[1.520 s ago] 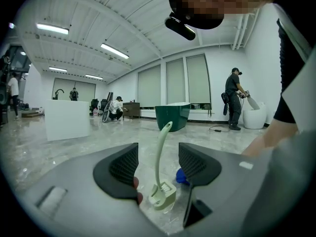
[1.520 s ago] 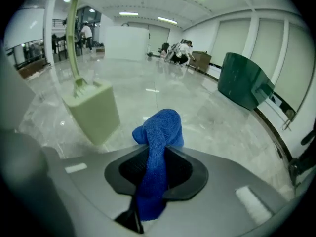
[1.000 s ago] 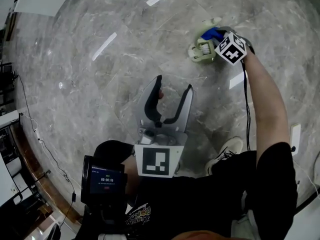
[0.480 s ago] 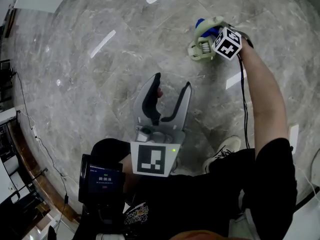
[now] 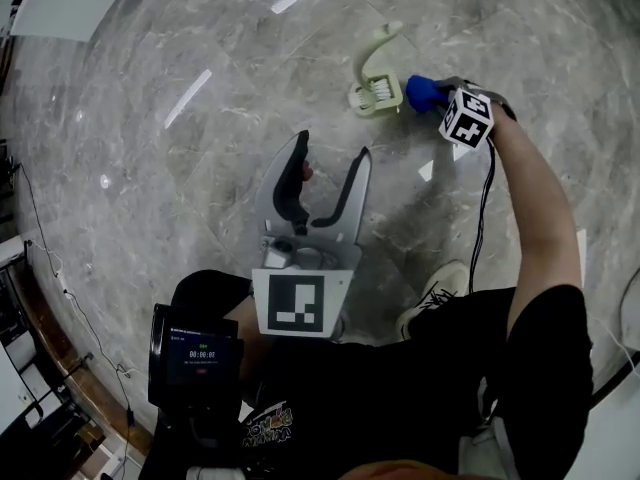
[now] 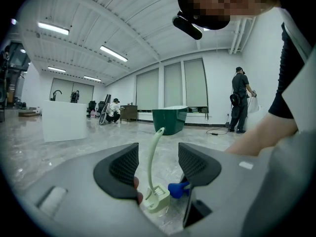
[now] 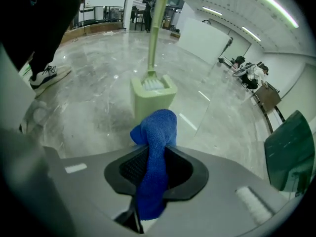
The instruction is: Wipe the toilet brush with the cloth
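Toilet brush (image 5: 380,46) stands in its pale green holder (image 5: 366,100) on the marble floor (image 5: 200,168), white bristles showing at the rim and the curved handle rising out of it. That holder is the only container, and it holds just the 1 brush. You have 1 blue cloth (image 5: 421,90), pinched between the jaws of your right gripper (image 5: 430,94) just beside the holder. Your left gripper (image 5: 333,153) is spread with nothing between its jaws, well apart from the holder. In total: 1 brush, 1 holder, 1 cloth, 2 grippers.
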`<state>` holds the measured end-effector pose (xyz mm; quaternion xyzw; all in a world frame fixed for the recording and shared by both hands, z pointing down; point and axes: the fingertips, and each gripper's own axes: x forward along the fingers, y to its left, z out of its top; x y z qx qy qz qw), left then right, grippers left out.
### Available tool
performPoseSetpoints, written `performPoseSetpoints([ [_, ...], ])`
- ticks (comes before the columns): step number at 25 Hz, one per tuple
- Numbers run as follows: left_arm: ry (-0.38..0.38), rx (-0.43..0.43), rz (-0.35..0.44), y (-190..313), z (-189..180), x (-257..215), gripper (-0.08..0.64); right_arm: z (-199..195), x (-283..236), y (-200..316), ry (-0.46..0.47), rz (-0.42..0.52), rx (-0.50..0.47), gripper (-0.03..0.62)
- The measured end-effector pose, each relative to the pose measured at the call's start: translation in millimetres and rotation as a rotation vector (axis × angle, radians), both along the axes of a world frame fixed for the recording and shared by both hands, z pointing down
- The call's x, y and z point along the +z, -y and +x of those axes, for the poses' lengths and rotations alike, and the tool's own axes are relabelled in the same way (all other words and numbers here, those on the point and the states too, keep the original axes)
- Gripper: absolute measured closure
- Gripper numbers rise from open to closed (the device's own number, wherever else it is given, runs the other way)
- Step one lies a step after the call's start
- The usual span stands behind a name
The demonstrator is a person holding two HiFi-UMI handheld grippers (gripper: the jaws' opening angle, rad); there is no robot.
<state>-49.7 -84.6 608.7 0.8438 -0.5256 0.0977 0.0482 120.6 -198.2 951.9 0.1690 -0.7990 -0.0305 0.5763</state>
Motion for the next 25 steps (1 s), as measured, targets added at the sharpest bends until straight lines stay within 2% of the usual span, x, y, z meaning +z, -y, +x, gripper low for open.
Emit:
performPoseSetpoints([
  [8,0.002,0.009,-0.001,4,10,2,0.305,-40,9,-72,0.075,-0.143,-0.161,0.502],
  [13,0.029,0.023,-0.002,3,14,6,0.305,-65,5,-108,0.110,-0.242,-0.248,0.502],
  [16,0.031,0.024,-0.001,3,14,6,0.305,-98,-9,-116,0.226,-0.287,-0.215,0.502],
  [20,0.028,0.025,-0.008,3,16,8,0.305,-138,-21,-104,0.381,-0.300,-0.092,0.502],
  [22,0.025,0.025,-0.009,4,16,8,0.305,-142,-20,-97,0.390,-0.301,-0.066,0.502],
  [25,0.023,0.027,-0.009,3,16,7,0.305,-122,-11,-90,0.363,-0.306,-0.034,0.502],
])
